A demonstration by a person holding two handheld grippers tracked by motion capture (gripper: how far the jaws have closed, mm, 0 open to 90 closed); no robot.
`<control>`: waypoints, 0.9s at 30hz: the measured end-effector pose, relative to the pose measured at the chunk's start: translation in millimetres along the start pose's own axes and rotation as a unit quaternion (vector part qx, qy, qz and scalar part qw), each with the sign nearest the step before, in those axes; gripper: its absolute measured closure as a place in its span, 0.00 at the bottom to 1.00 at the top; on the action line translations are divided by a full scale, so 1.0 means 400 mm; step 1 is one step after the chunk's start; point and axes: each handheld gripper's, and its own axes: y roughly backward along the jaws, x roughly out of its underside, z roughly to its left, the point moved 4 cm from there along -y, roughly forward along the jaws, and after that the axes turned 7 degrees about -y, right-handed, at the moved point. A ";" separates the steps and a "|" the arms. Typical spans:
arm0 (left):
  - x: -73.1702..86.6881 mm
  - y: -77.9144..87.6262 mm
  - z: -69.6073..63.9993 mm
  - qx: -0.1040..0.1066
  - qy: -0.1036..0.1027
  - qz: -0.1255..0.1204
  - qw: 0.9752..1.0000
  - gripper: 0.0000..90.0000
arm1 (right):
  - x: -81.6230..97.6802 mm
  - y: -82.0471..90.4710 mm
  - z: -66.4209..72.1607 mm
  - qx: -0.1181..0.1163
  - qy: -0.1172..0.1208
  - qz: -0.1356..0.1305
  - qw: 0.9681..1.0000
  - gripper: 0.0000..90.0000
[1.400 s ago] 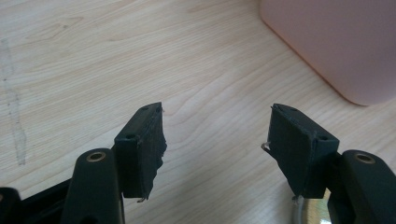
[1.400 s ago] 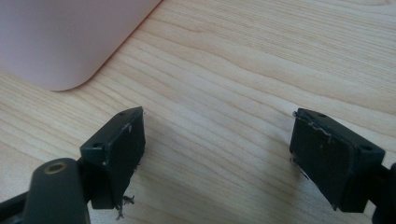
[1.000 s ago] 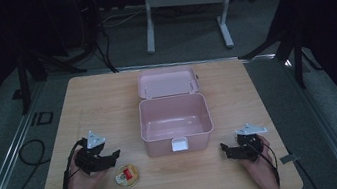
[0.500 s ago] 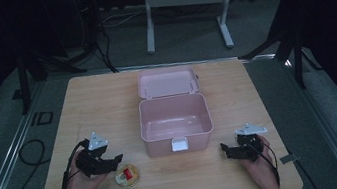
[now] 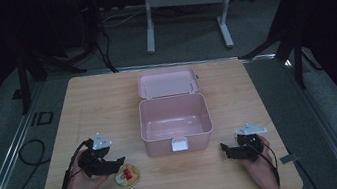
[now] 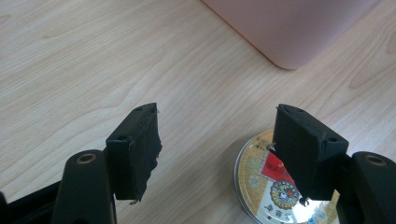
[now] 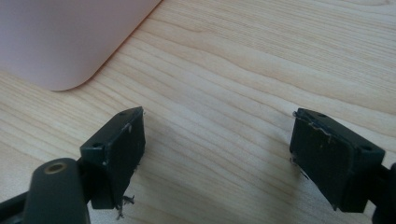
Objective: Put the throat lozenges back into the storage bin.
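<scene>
A small round tin (image 5: 127,176) with a red and gold label lies flat on the wooden table (image 5: 107,103), near its front left. My left gripper (image 5: 117,162) hovers just above and to the left of it. In the left gripper view the jaws of that gripper (image 6: 217,135) stand apart and have just been opening. The tin (image 6: 261,186) lies partly under the right-hand finger (image 6: 308,149), and no pad presses on it. My right gripper (image 5: 225,149) rests low at the front right. In its own view the right gripper (image 7: 217,140) is open over bare wood.
An open pink box (image 5: 176,123) stands mid-table with its lid (image 5: 167,83) tipped back and a white latch (image 5: 179,144) on the front. Its corner shows in both gripper views (image 6: 289,28) (image 7: 65,37). A metal stand's legs (image 5: 183,1) rise beyond the table.
</scene>
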 end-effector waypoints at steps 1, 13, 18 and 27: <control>-0.001 0.000 -0.002 0.003 -0.001 0.002 1.000 0.35 | 0.000 0.000 0.000 0.000 0.000 0.000 1.000 0.20; -0.009 0.000 -0.015 0.012 -0.010 0.016 1.000 0.30 | 0.000 0.000 0.000 0.000 0.000 0.000 1.000 0.20; -0.006 -0.002 -0.022 0.015 -0.019 0.026 0.999 0.30 | 0.000 0.000 0.000 0.000 0.000 0.000 1.000 0.20; -0.012 -0.004 -0.032 0.022 -0.033 0.038 0.998 0.28 | 0.000 0.000 0.000 0.000 0.000 0.000 1.000 0.20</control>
